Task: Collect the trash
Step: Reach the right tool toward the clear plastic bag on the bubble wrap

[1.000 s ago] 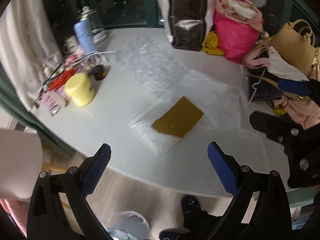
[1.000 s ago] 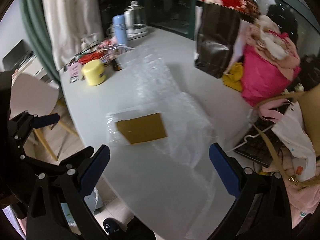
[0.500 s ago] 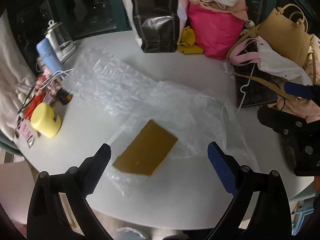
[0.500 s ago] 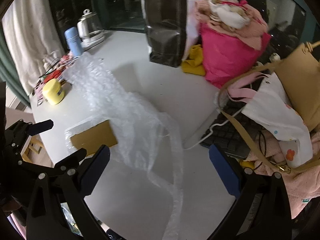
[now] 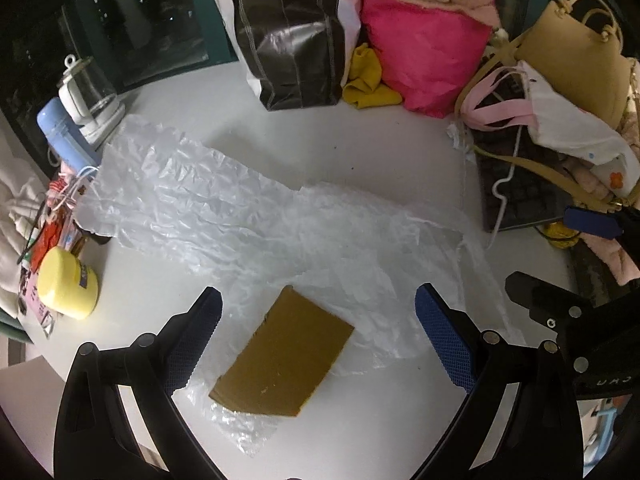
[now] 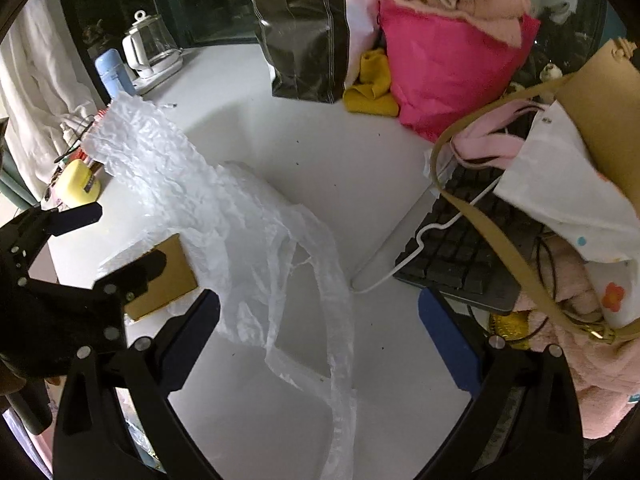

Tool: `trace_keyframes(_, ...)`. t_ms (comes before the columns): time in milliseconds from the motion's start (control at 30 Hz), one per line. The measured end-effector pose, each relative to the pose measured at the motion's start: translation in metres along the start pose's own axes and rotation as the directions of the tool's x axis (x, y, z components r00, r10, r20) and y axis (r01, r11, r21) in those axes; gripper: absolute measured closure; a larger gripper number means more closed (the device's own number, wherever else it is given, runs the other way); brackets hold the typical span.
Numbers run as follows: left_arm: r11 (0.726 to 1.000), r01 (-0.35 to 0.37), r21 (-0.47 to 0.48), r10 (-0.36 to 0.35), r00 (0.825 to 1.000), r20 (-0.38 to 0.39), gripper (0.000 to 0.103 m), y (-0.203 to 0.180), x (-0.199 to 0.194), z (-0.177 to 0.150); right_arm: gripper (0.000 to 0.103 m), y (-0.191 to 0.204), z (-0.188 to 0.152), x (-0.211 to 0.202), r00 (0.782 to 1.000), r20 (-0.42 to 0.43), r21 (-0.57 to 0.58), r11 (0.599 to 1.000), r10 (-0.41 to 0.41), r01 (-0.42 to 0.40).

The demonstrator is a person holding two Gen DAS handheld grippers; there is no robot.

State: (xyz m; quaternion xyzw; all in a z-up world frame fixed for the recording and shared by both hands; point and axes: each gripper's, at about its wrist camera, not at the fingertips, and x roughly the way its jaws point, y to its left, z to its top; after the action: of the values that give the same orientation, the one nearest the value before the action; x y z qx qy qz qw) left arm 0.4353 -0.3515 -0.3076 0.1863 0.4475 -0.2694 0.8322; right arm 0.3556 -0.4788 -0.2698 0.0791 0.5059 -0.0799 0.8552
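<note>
Both grippers, left gripper point(image 5: 316, 332) and right gripper point(image 6: 320, 316), hover with fingers spread, empty; cardboard piece point(image 5: 282, 356) lies on plastic sheet point(image 5: 224, 216) on table point(image 5: 360, 152); risk: thin film slips through the fingers, or drags cardboard off the edge.

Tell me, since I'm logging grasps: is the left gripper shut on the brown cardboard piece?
No, the left gripper is open, its jaws apart around the brown cardboard piece.

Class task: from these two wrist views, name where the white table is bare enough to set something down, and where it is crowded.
Bare: the strip between the black bag and the plastic sheet, and the near edge right of the cardboard piece. Crowded: the right side around the keyboard, and the left edge by the yellow jar.
</note>
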Motion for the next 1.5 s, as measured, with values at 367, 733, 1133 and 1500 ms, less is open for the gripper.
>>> trace_keyframes(367, 1.000, -0.006, 0.007, 0.007, 0.999, -0.035, 0.009, 0.008, 0.032, 0.004, 0.006, -0.002, 0.001, 0.043, 0.999, -0.044, 0.025, 0.999, 0.026, -0.025)
trace_keyframes(733, 0.998, 0.045, 0.041, -0.043, 0.998, -0.042, 0.009, 0.013, 0.047, 0.005, 0.006, 0.004, -0.004, 0.060, 0.996, -0.067, 0.008, 0.999, 0.052, -0.051)
trace_keyframes(1133, 0.998, 0.058, 0.037, -0.056, 0.997, -0.050, 0.009, 0.010, 0.050, 0.004, 0.007, 0.008, -0.004, 0.073, 0.995, -0.062, 0.004, 0.997, 0.075, -0.074)
trace_keyframes(1500, 0.998, 0.054, 0.026, -0.052, 0.997, -0.059, 0.009, 0.014, 0.052, 0.001, 0.034, 0.014, -0.003, 0.084, 0.993, -0.071, 0.010, 0.996, 0.091, -0.091)
